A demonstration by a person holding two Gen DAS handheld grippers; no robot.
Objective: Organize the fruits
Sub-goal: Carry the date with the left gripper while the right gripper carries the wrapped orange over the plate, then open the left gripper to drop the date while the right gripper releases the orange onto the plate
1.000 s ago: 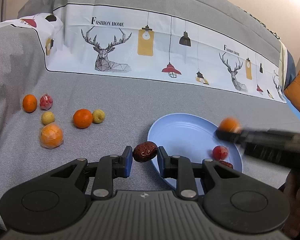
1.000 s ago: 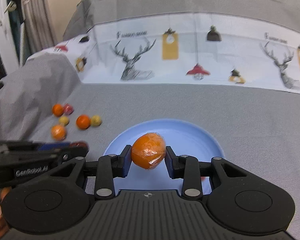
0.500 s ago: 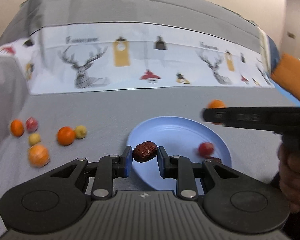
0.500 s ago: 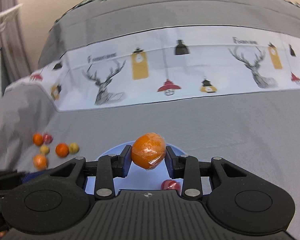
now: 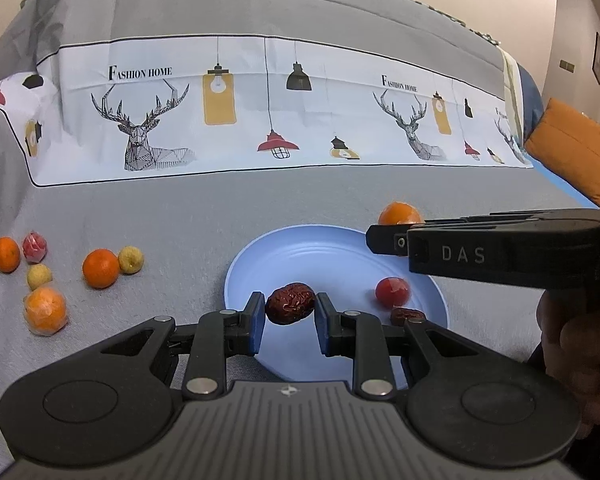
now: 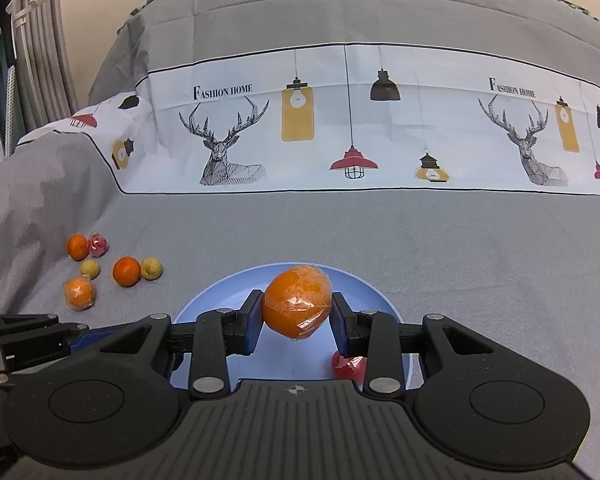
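Fruits hang above the plate (image 5: 236, 280) for dropping — left gripper (image 5: 290, 314) pinches a date (image 5: 290, 303), right gripper (image 6: 296, 314) clamps a wrapped orange (image 6: 297, 305).

A home bedroom: a bed with grey deer-print bedding (image 5: 260, 120), curtains (image 6: 40, 60) beside it

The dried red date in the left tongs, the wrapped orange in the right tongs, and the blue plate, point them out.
dried red date (image 5: 290, 303), left wrist view, wrinkled middle.
wrapped orange (image 6: 297, 301), right wrist view, front of its film.
blue plate (image 5: 300, 256), left wrist view, bare inner floor.
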